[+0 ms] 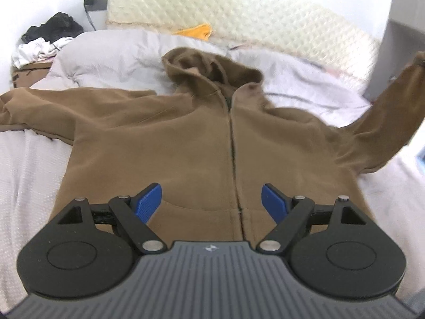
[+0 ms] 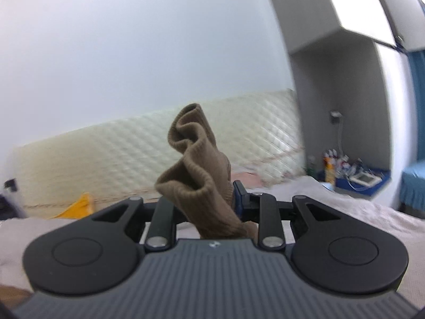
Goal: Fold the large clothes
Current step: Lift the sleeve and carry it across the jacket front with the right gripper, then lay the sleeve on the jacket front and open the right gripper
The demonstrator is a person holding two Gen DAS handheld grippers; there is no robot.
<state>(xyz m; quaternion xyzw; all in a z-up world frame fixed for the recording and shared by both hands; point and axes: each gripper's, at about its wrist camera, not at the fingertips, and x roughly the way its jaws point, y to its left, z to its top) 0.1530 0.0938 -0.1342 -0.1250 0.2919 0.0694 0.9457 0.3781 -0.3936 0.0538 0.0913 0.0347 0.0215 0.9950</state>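
A brown zip-up hoodie (image 1: 186, 138) lies face up on the bed, hood toward the headboard, its left sleeve spread flat. My left gripper (image 1: 211, 202) hovers over the lower front of the hoodie near the zip, its blue pads wide apart and nothing between them. The hoodie's right sleeve (image 1: 393, 111) is lifted off the bed toward the upper right. In the right wrist view my right gripper (image 2: 212, 202) is shut on that sleeve's ribbed cuff (image 2: 194, 156), which sticks up crumpled between the jaws; the gripper points level at the wall.
A grey duvet (image 1: 119, 53) lies bunched behind the hood, before a quilted cream headboard (image 1: 239, 13). Dark and white clothes (image 1: 47, 37) are piled at far left. A yellow cloth (image 2: 77, 204) lies by the headboard. A grey niche (image 2: 350, 175) with small items sits at right.
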